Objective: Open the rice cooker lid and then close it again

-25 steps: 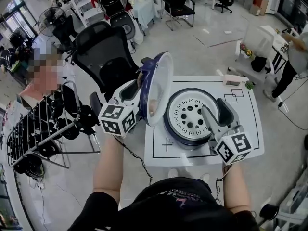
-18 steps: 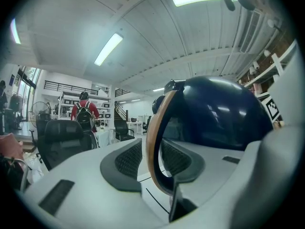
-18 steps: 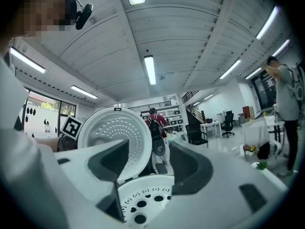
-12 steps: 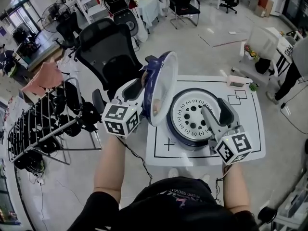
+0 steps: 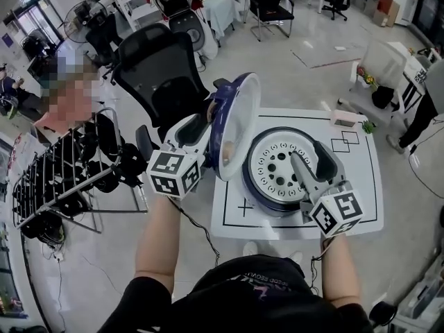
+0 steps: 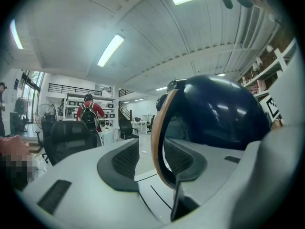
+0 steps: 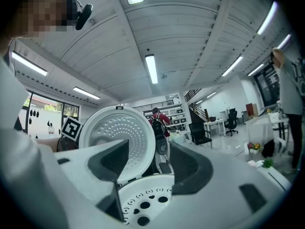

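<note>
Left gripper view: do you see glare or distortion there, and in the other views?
Left gripper view: strong fisheye bending, dark corners, pale glare streaks on the dark blue lid. Right gripper view: same bending, a bright ceiling lamp without flare. Head view: even light, milder bending.

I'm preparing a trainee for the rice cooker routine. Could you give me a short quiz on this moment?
1. True or false: the rice cooker's lid stands open, nearly upright.
2. What lies between the jaws of the left gripper? A) nothing B) the lid's rim C) a chair's armrest
3. Fill in: the right gripper holds nothing, and between its parted jaws shows the white inner plate, which is dotted with ____.
Key: 1 true; 2 B; 3 holes.
</note>
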Tool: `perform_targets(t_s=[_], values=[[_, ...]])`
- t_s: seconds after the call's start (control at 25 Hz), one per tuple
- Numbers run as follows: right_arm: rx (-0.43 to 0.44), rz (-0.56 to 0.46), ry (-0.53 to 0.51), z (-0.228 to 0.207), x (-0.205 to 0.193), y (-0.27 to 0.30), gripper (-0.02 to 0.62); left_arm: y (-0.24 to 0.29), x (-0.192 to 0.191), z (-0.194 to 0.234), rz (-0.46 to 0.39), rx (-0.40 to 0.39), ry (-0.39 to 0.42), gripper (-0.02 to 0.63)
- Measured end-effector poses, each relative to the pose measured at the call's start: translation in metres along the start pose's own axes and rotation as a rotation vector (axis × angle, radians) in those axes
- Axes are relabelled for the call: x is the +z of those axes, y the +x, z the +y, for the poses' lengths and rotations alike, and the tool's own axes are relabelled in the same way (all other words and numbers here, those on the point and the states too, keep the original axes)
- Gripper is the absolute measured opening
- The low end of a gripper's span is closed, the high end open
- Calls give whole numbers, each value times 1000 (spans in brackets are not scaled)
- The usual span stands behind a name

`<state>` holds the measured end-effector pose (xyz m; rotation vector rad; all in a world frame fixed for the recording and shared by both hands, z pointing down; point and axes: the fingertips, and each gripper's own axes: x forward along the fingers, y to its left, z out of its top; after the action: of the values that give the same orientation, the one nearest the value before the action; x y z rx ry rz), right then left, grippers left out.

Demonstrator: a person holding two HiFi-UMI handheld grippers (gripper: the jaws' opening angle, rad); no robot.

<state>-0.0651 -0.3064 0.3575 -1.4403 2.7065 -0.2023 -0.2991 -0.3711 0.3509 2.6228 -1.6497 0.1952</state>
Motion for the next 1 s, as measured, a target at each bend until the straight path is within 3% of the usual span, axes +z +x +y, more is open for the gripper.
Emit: perform_targets(t_s=[0.72,1.0], values=[[69,6,10,14,-1,3,256,-33,-5,9,5,80,-13,185],[125,10,4,21,2,-13,256,-66,-4,0,-4,150,-28,201]])
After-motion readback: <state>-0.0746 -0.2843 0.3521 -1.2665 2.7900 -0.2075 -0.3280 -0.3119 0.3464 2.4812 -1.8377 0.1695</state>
